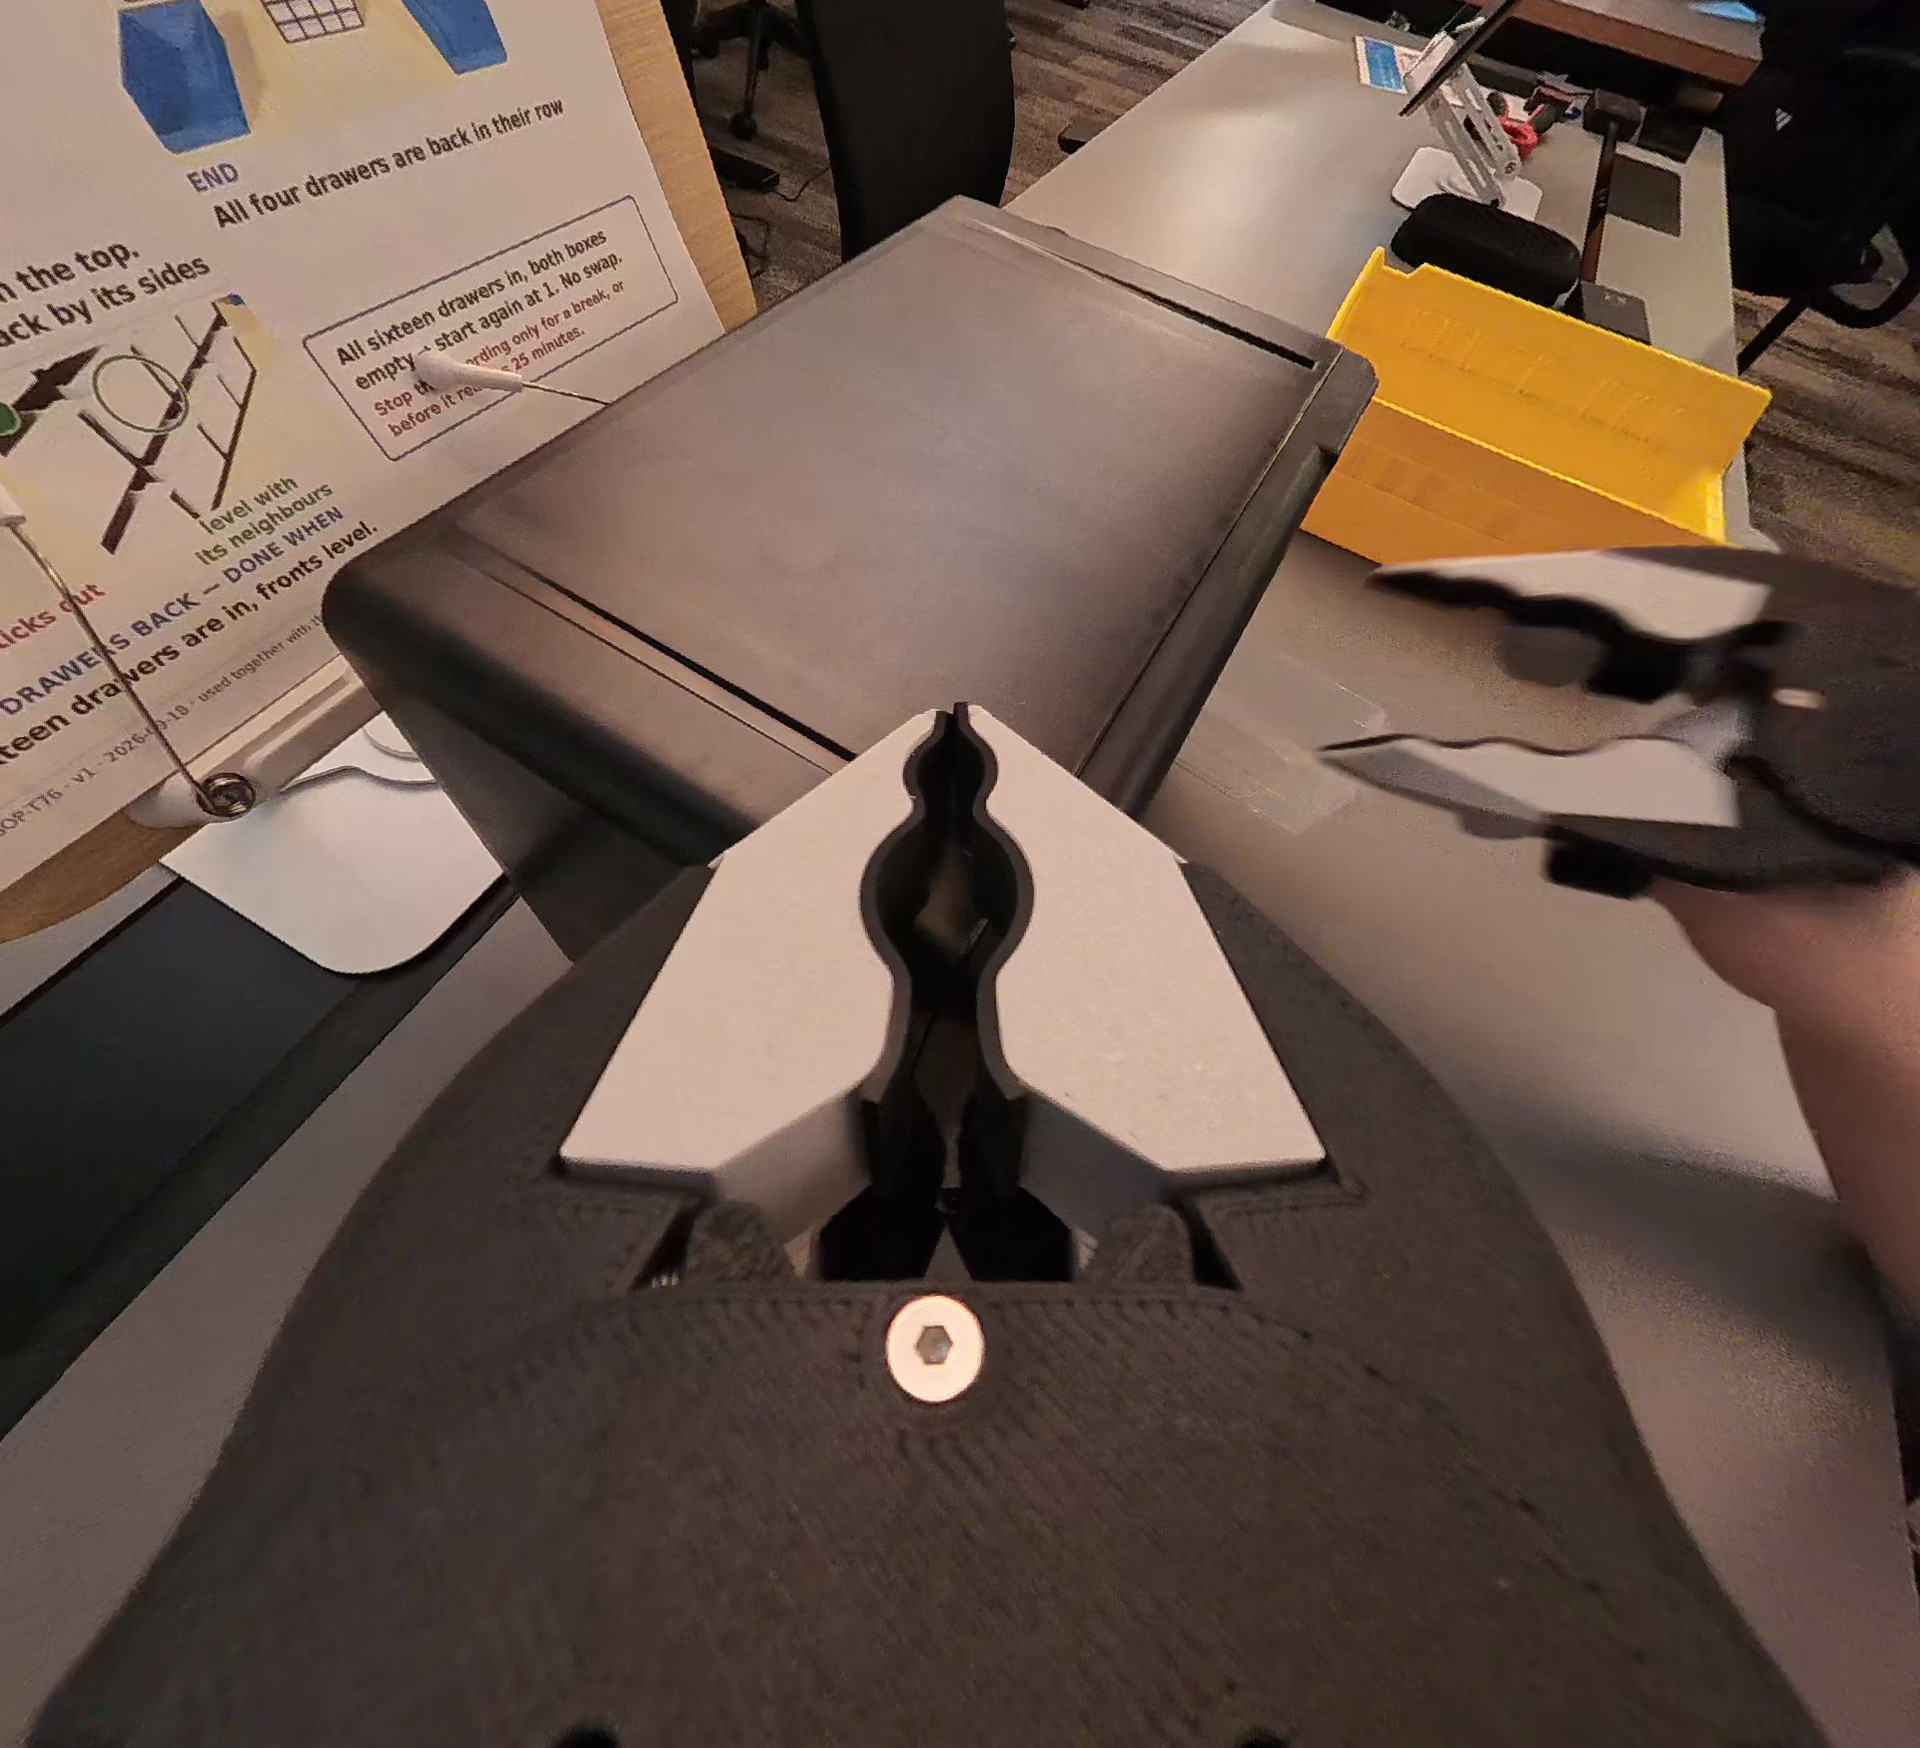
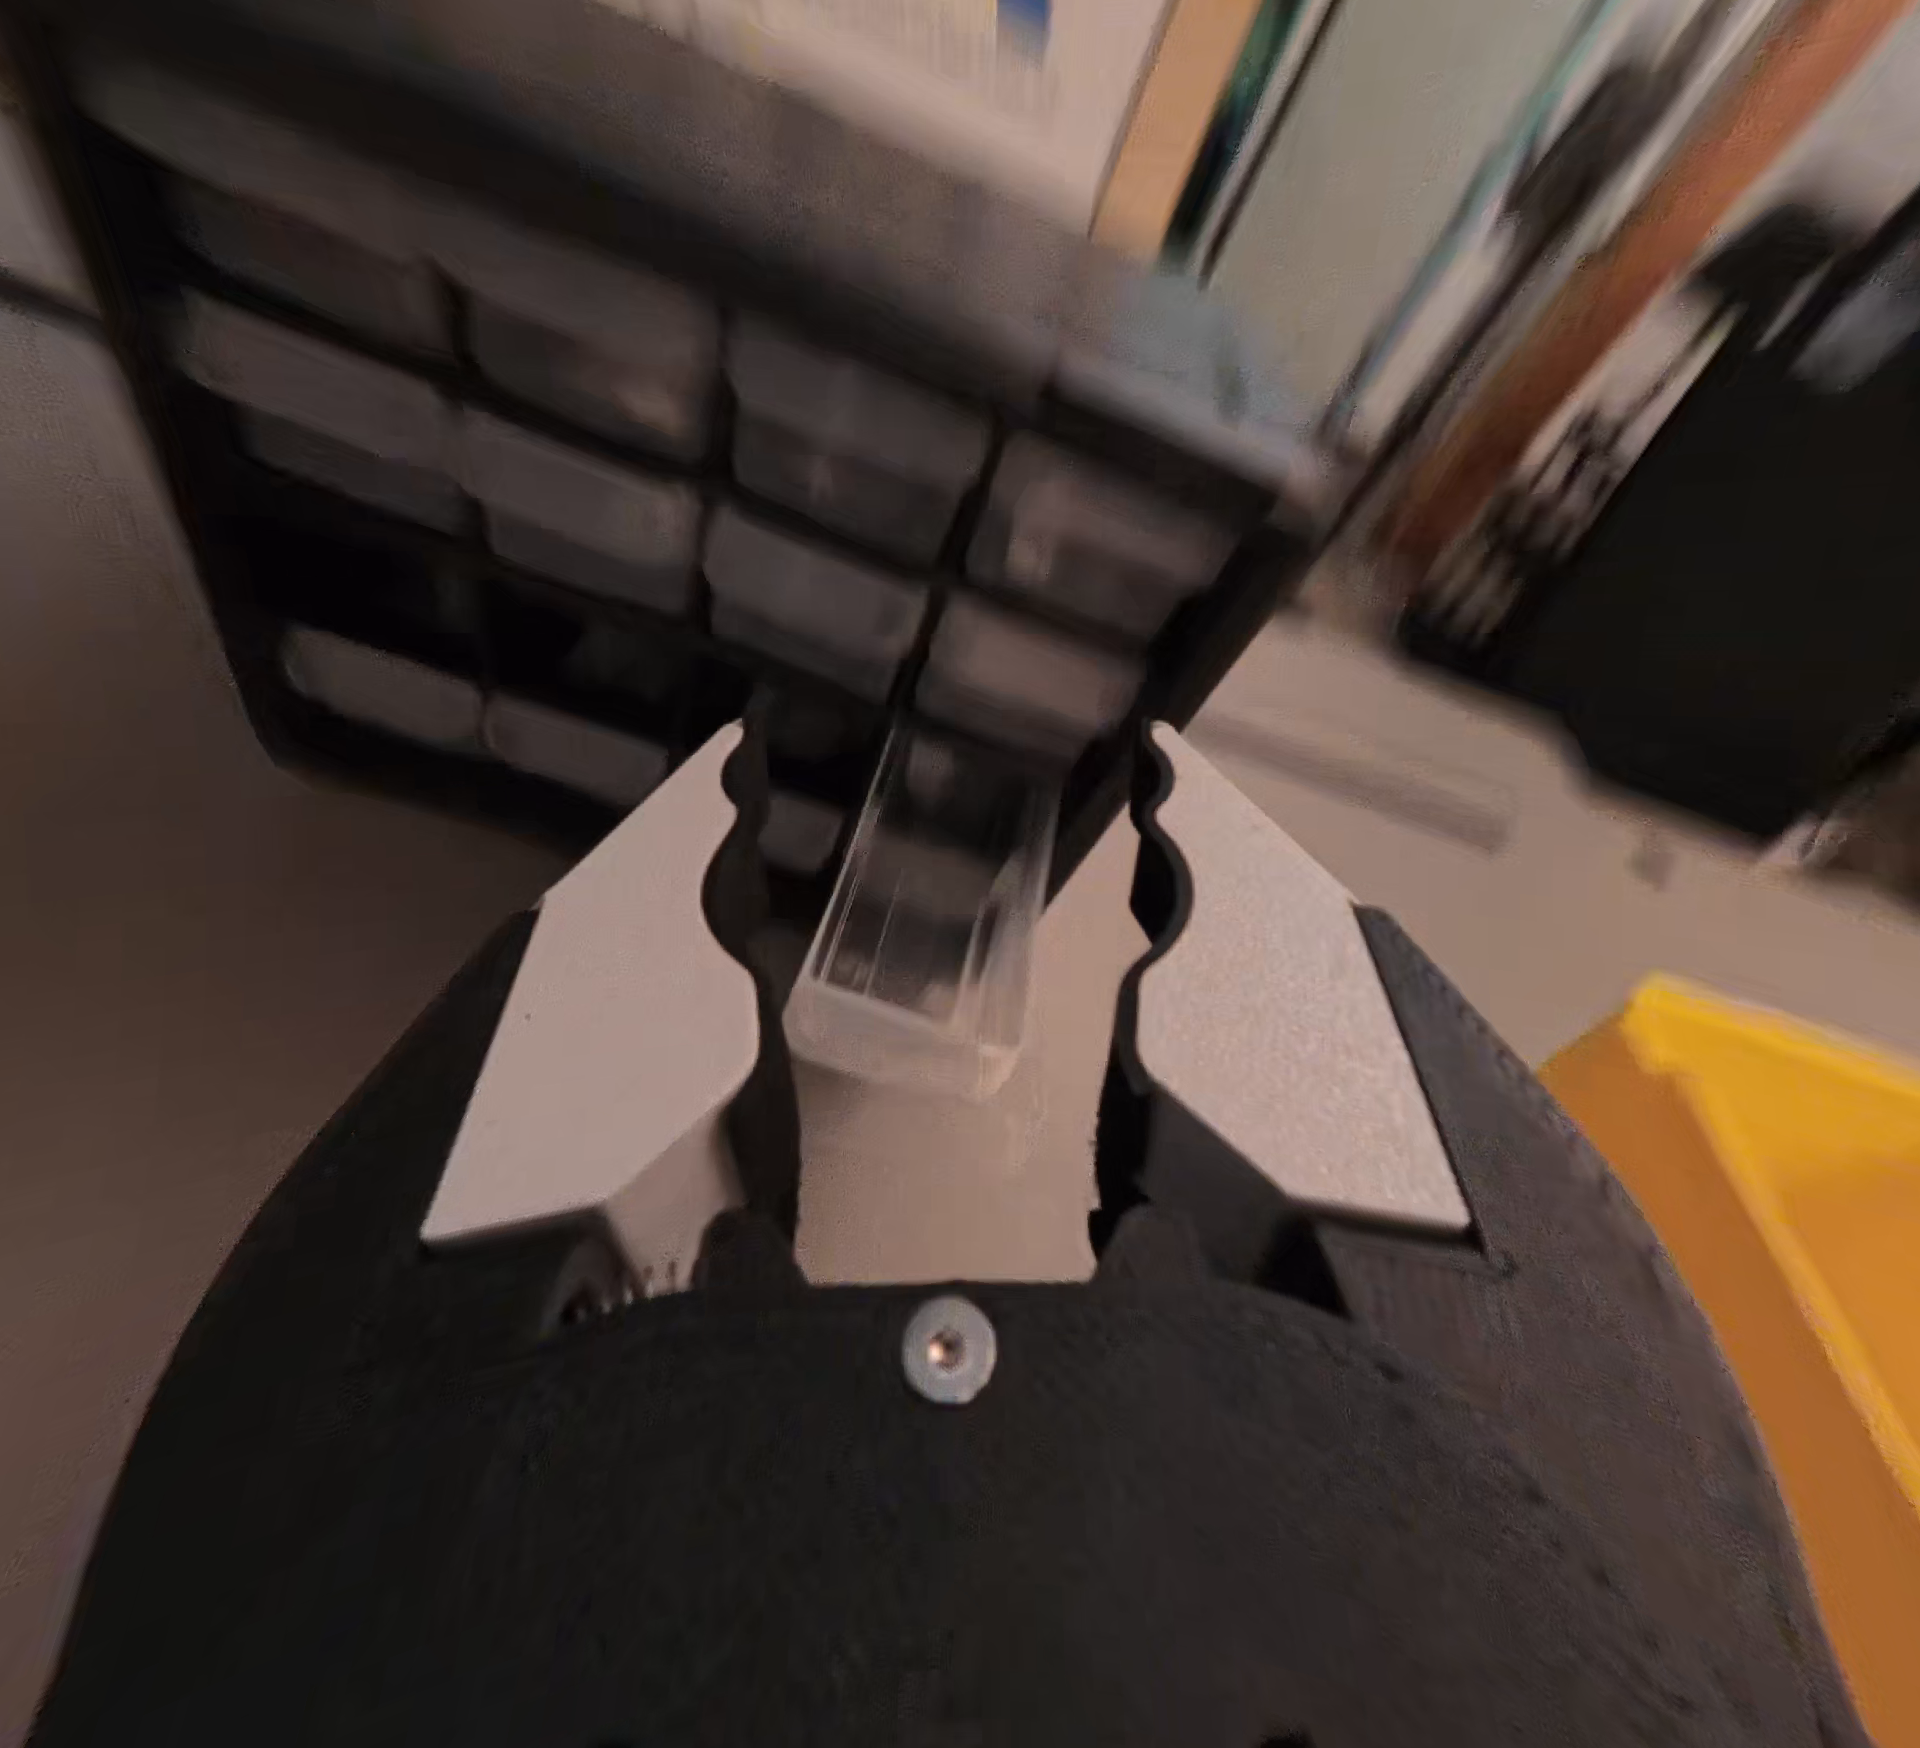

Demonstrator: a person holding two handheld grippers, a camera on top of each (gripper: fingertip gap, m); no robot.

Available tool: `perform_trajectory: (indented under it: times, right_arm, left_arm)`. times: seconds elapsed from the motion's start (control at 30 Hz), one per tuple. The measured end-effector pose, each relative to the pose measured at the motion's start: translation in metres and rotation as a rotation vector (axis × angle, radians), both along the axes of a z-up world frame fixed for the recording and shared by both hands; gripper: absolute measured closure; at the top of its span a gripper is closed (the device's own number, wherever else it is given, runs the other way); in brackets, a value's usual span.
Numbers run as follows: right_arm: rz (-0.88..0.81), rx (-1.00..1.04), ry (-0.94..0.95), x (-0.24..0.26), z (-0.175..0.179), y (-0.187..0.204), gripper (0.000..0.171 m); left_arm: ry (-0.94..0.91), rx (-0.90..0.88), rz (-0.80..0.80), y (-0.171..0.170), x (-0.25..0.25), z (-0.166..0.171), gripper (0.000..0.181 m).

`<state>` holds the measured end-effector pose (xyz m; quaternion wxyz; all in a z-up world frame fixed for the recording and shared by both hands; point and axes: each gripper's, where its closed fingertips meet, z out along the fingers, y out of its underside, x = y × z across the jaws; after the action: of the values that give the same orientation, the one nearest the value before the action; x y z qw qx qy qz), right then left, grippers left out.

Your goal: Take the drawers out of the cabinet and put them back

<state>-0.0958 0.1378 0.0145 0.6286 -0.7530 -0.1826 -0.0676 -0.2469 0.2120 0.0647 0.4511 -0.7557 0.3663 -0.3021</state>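
1. While the left hand-held gripper (image 1: 958, 724) hovered over the near edge of the black cabinet (image 1: 894, 472) on the grey counter (image 1: 1455, 1023), its fingers were pressed together — gripping nothing.
2. Right hand-held gripper (image 2: 945, 742) stood spread apart around a clear drawer (image 2: 925, 919) — contact unclear — sticking out of the lower right slots.
3. A yellow bin (image 1: 1538, 431) sat right of the cabinet.

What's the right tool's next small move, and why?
Probably close the right tool on the clear drawer: it juts from the cabinet, lies between the open fingers, apparently ungripped. The left tool is shut, above the cabinet top.
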Motion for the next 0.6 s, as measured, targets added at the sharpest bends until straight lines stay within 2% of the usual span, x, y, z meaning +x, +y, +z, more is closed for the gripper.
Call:
perform_trajectory:
  times: [0.03, 0.07, 0.13, 0.23, 0.33, 0.6]
  right_arm:
    - [0.028, 0.144, -0.020, 0.000, 0.020, -0.017, 0.105]
    - [0.046, 0.239, -0.031, 0.001, 0.030, -0.034, 0.118]
    - [0.056, 0.306, -0.022, 0.006, 0.023, -0.060, 0.135]
    - [0.010, 0.087, 0.029, 0.014, -0.041, -0.064, 0.169]
    - [-0.040, -0.110, 0.073, 0.016, -0.093, -0.052, 0.171]
    - [-0.049, -0.131, 0.169, 0.018, -0.091, -0.022, 0.171]
  left_arm:
    - [-0.001, 0.001, -0.001, 0.000, 0.000, 0.000, 0.181]
    - [-0.001, 0.002, -0.002, 0.000, 0.000, 0.000, 0.181]
    - [-0.001, 0.003, -0.003, 0.000, 0.000, 0.000, 0.181]
    - [-0.003, 0.001, -0.003, 0.000, 0.000, 0.000, 0.181]
    - [-0.005, -0.001, -0.002, 0.000, 0.000, 0.000, 0.181]
    - [0.000, 0.002, -0.001, 0.000, 0.001, 0.000, 0.181]
